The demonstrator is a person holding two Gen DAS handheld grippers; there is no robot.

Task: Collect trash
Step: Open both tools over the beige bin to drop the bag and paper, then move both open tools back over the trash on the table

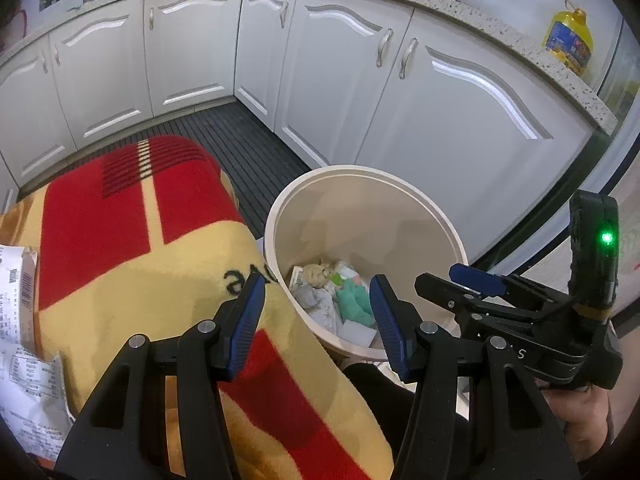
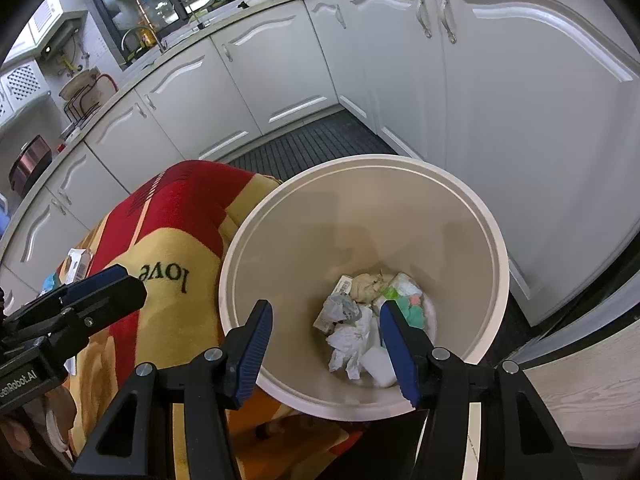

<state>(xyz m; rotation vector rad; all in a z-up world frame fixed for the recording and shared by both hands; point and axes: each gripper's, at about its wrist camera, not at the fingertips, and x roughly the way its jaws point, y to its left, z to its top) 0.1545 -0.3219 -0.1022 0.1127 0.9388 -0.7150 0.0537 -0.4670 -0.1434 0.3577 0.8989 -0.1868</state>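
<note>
Both claws, left (image 1: 316, 316) and right (image 2: 326, 344), gape empty over the bin (image 2: 492, 240) beside white kitchen cabinets (image 1: 192, 44).

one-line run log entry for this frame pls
task: collect trash | left gripper: open, empty | right gripper: open, empty, over bin | crumpled paper in bin | more paper on blanket

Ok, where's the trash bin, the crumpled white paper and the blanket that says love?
trash bin (image 2: 460, 184): right wrist view, on its far rim.
crumpled white paper (image 2: 349, 340): right wrist view, on the middle of the wad lying in the bin.
blanket (image 2: 180, 312): right wrist view, on the yellow part below the word love.
</note>
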